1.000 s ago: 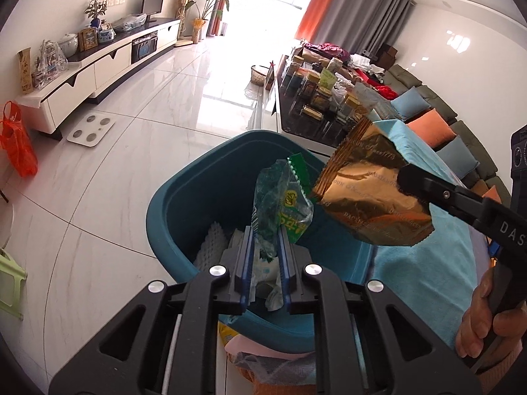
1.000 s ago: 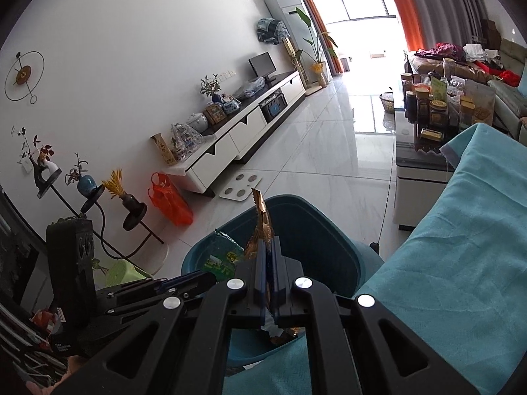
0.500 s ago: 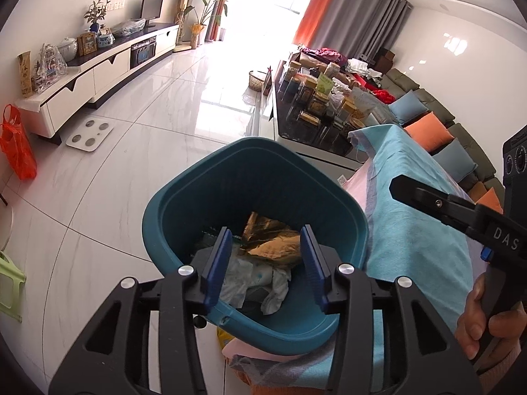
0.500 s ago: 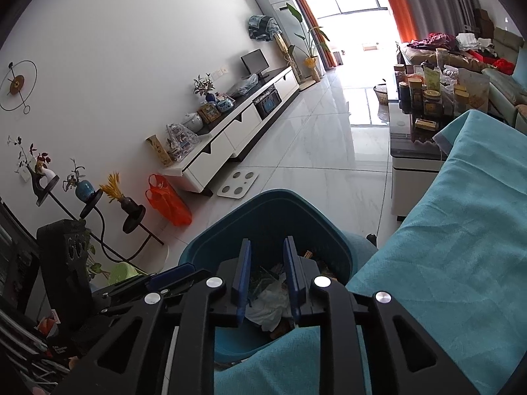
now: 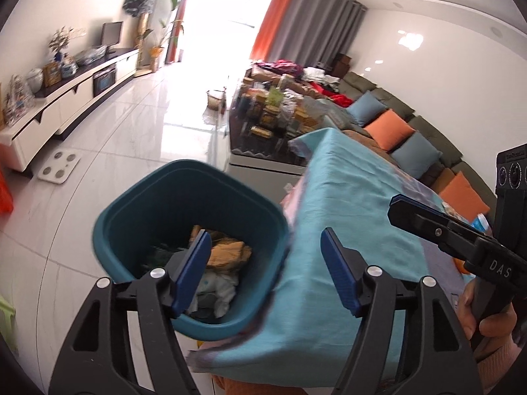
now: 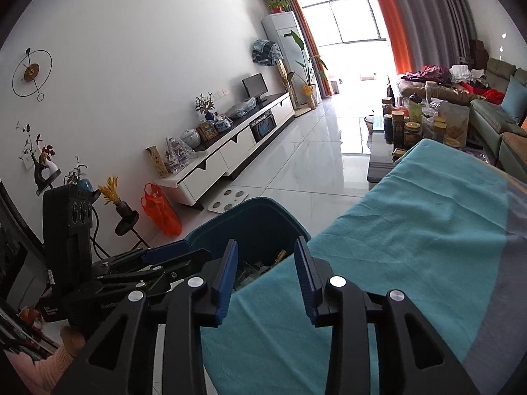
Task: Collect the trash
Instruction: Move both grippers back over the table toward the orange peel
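Trash: gold wrapper (image 5: 227, 251) and white crumpled paper (image 5: 219, 291) lie in teal bin (image 5: 131, 204), below and ahead of left gripper (image 5: 266, 270). Left gripper jaws opening, nothing between. Right gripper (image 6: 266, 279) jaws opening, empty, over teal-covered desk (image 6: 411, 230) edge, bin just ahead-left.

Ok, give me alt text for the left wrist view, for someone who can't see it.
The left hand-held gripper, its jaws opening with nothing between them, points down at a teal bin holding a gold wrapper and white crumpled trash. A teal cloth covers the surface beside it, and the right hand-held gripper enters from the right.
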A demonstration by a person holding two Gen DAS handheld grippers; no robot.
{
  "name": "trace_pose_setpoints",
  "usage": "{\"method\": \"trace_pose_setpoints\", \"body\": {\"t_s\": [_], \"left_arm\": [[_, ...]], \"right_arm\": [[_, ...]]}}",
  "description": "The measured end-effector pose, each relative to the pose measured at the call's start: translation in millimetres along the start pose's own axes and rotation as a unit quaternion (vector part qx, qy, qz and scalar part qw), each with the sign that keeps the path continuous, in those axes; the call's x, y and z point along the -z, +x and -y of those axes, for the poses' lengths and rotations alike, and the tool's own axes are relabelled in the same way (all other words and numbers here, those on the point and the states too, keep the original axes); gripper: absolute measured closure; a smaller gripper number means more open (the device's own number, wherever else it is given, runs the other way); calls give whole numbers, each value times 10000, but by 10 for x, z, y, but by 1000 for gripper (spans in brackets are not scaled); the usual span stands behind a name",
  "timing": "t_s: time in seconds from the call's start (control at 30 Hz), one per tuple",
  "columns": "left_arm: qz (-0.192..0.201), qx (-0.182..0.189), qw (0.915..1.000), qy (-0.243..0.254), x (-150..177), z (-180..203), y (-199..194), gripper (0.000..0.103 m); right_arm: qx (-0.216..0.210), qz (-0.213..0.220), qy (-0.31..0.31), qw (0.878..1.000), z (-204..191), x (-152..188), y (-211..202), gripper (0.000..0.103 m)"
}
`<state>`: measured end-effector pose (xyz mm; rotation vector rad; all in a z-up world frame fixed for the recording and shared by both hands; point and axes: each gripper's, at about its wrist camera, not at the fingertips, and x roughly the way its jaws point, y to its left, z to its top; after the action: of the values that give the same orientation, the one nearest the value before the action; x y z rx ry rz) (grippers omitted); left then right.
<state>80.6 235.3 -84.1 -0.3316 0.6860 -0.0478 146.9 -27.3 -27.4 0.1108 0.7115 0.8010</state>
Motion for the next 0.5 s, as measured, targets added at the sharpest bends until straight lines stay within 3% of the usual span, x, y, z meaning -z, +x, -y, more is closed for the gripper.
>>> {"method": "trace_pose_setpoints", "body": {"t_s": [0.07,0.27,0.5], "left_arm": [[25,146,9998,163,14,194,2,21],[-132,743,9945,724,111,867,134,20],[-419,1415,9779,1482,297,1799,376,20]], "right_arm": [[120,121,21,9999,77,65,-194,67],[661,417,271,9966,416,265,-745,67],[1669,766,703,9805,877,601,-1504,66]]}}
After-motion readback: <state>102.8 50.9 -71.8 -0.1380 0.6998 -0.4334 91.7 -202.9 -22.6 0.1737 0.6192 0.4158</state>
